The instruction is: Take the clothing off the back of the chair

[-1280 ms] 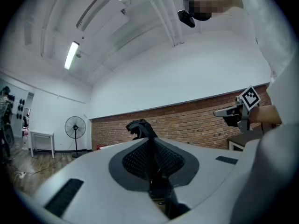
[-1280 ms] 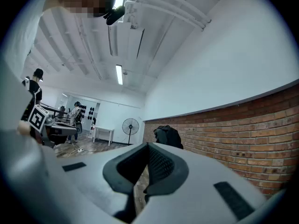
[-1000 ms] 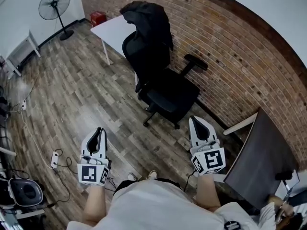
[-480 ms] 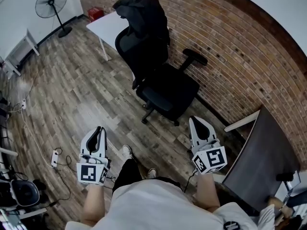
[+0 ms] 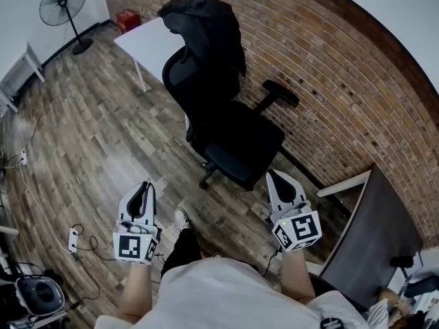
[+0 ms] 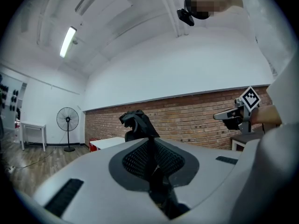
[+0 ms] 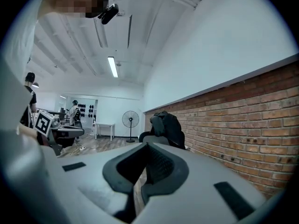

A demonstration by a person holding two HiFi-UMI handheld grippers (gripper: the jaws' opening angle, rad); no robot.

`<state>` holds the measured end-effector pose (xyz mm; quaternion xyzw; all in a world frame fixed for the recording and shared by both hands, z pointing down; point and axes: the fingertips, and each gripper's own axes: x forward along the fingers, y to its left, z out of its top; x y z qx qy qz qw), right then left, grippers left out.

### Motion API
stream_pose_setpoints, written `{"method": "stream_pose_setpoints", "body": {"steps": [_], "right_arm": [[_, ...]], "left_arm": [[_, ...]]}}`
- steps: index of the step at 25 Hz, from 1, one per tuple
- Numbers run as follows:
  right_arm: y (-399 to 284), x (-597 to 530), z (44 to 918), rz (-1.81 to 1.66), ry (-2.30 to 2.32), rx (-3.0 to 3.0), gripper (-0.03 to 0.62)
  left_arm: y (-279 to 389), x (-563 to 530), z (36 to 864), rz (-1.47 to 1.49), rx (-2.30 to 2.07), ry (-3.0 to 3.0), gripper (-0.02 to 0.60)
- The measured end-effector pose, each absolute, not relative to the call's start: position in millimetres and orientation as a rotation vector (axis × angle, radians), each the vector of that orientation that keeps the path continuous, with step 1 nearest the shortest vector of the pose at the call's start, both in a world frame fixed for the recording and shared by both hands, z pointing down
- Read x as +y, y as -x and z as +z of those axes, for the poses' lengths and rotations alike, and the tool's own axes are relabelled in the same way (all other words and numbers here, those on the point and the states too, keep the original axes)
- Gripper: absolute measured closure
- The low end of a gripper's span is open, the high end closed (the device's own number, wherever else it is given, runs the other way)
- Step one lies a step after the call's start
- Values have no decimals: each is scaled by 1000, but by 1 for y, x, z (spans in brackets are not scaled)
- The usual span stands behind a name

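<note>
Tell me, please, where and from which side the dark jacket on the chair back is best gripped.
I would grip the bunched fabric at the top of the jacket, where it humps over the chair's backrest, coming from the open seat side. It looks simply draped over that top edge, so lifting upward should probably free it.

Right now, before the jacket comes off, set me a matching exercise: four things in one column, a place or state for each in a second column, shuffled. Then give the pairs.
Things:
1. jacket
2. fan
3. red box
4. right gripper

Places or states:
A. on the floor at the foot of the brick wall
B. shut, nothing in it
C. draped over the back of the chair
D. standing by the white wall

Pairs: 1-C, 2-D, 3-A, 4-B.
</note>
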<state>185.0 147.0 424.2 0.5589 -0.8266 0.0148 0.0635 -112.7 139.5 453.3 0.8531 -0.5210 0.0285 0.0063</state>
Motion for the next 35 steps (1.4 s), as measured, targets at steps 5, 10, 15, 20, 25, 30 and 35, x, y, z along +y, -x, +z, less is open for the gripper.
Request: {"method": "stream_pose_setpoints", "body": {"steps": [5, 10, 15, 20, 25, 30, 35], "right_arm": [[-146, 69, 408, 2, -1644, -2490, 574], [-97, 2, 392, -48, -1619, -2498, 574], [-63, -39, 390, -53, -1594, -2512, 574], [-74, -63, 393, -25, -1654, -2480, 574], [-105, -87, 395, -10, -1717, -2464, 572], [-132, -125, 384, -57, -1713, -2506, 572], [-144, -164, 386, -47, -1645, -2528, 572]], "left_arm": [[143, 67, 449, 55, -1622, -2655, 529], [171, 8, 451, 5, -1566, -2649, 529], [185, -37, 451, -12, -1518, -2666, 529], [178, -68, 455, 12, -1455, -2677, 529], [148, -101, 443, 27, -1423, -2739, 529], [120, -133, 422, 5, -1462, -2768, 529], [107, -156, 412, 3, -1525, -2769, 529]]}}
